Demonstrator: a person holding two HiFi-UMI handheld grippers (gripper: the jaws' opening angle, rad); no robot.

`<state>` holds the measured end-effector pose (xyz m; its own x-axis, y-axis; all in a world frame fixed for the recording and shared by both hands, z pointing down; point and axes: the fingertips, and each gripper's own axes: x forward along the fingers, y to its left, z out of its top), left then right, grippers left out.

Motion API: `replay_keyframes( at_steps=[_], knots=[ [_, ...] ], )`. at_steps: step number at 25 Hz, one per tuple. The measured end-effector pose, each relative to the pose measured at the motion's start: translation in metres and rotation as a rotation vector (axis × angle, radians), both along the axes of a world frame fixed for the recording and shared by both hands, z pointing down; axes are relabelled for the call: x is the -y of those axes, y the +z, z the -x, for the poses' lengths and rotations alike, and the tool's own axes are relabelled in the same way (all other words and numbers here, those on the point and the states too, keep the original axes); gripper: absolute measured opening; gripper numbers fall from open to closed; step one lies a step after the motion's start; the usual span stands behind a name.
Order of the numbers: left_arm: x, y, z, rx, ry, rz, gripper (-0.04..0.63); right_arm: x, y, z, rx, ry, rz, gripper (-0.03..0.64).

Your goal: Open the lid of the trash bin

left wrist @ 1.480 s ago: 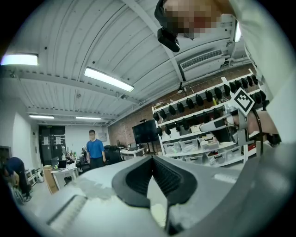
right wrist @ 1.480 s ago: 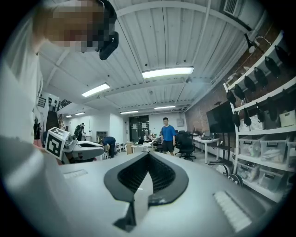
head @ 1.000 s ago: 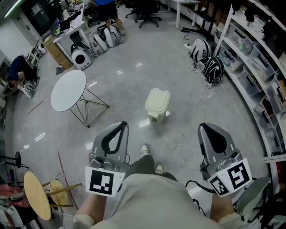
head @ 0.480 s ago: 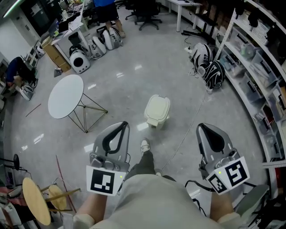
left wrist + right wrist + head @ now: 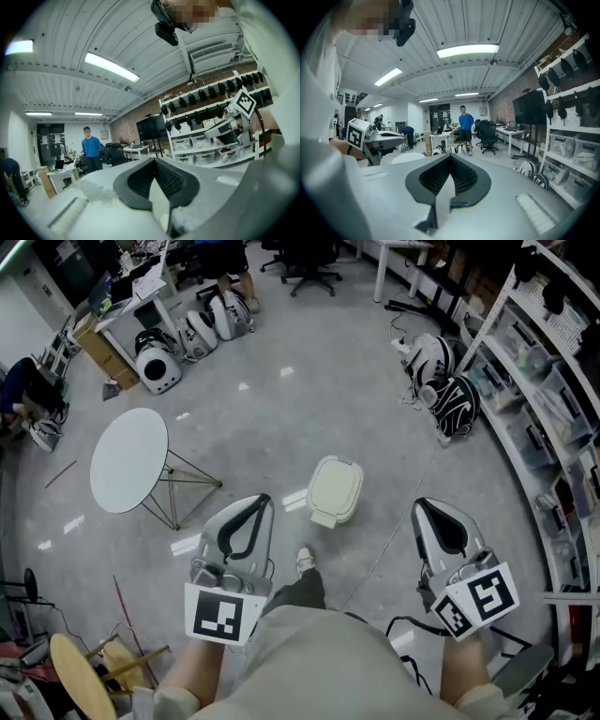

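The cream trash bin (image 5: 334,490) stands on the grey floor with its lid down, just ahead of my feet. My left gripper (image 5: 254,502) is held up at chest height, to the near left of the bin and apart from it. Its jaws are shut with nothing in them. My right gripper (image 5: 430,507) hangs to the near right of the bin, also shut and empty. Both gripper views look level across the room, so the bin is hidden there. The left gripper (image 5: 153,162) and right gripper (image 5: 449,157) show their jaws pressed together.
A white round table (image 5: 127,459) on wire legs stands to the left. Backpacks (image 5: 457,401) lie by the shelves (image 5: 553,390) on the right. A thin cable (image 5: 405,499) runs across the floor past the bin. A person in blue (image 5: 465,123) stands far back by the desks.
I have stepped forward: the bin has slid down the head view and now lies closer to both grippers. The grippers keep the same pose, both shut.
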<state>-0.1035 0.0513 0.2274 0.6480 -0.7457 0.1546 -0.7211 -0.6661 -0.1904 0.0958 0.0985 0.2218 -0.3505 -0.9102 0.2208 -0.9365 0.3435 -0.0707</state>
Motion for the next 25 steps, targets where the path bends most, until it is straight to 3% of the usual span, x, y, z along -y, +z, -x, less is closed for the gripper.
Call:
replay_keyframes(
  at_steps=[8, 17, 22, 25],
  knots=[
    [0.107, 0.017, 0.010, 0.001, 0.022, 0.037, 0.002, 0.107, 0.023, 0.008, -0.031, 0.008, 0.068, 0.003],
    [0.168, 0.040, 0.007, 0.005, 0.025, 0.084, 0.002, 0.173, 0.061, 0.002, -0.065, -0.021, 0.171, 0.003],
    [0.188, 0.073, -0.002, 0.011, -0.008, 0.132, 0.002, 0.203, 0.109, -0.006, 0.035, -0.081, 0.279, 0.003],
    [0.204, 0.098, -0.008, 0.028, -0.040, 0.169, 0.002, 0.226, 0.142, -0.013, 0.029, -0.127, 0.343, 0.003]
  ],
)
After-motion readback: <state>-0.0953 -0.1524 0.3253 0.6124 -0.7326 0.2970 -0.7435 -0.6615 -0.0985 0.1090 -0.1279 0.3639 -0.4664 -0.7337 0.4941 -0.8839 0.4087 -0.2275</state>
